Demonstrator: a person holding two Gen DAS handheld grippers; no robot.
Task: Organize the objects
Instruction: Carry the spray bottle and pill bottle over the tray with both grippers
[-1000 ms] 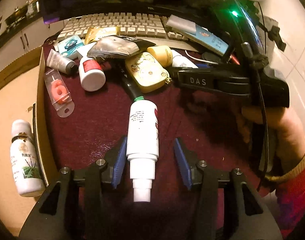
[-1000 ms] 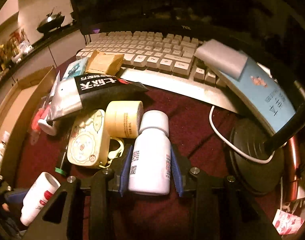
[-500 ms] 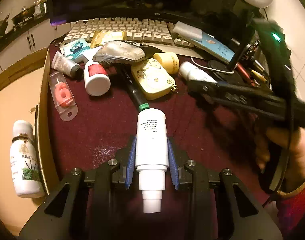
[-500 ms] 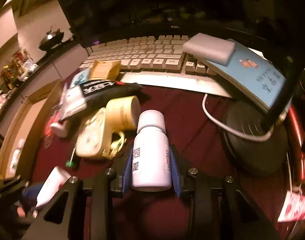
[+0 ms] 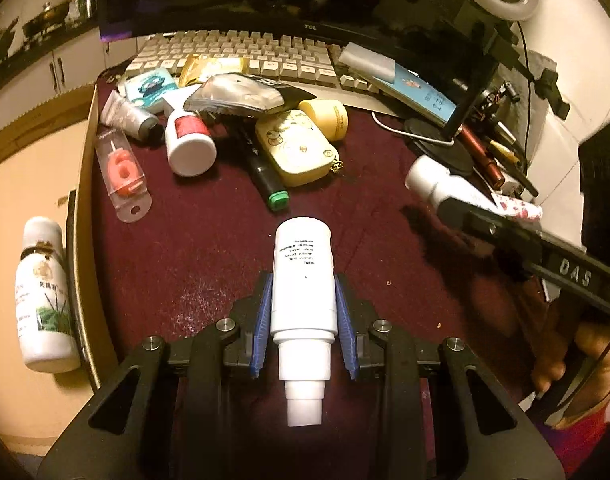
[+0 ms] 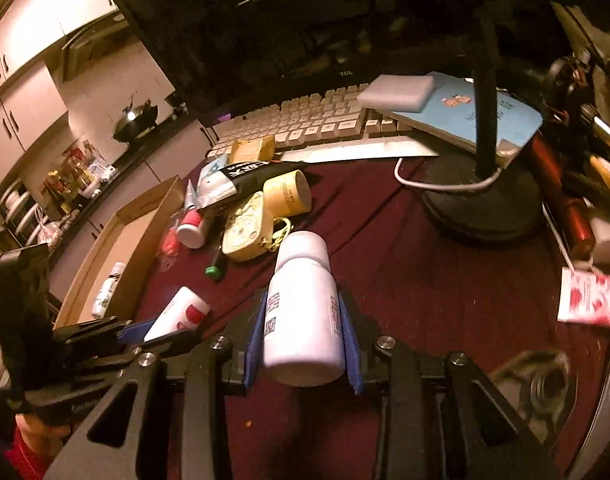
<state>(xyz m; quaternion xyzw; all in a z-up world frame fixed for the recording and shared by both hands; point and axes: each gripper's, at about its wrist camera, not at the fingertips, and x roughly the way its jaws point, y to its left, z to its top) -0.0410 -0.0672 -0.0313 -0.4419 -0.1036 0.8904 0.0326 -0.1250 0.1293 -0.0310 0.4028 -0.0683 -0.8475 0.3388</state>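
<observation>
My left gripper is shut on a white bottle with a stepped cap, which lies lengthwise between the blue pads over the dark red cloth. In the right wrist view this same gripper and its white and red bottle show at the lower left. My right gripper is shut on a white pill bottle, cap pointing away. From the left wrist view, the right gripper comes in from the right with that pill bottle sticking out of it.
A pile lies near the keyboard: a yellow case, a yellow jar, a green-capped marker, a red-capped bottle, a number candle pack. A cardboard box at left holds a green-label bottle. A lamp base stands right.
The left jaws have closed onto the stepped-cap bottle. The right gripper has carried its pill bottle rightward, away from the pile, and rolled a little.
</observation>
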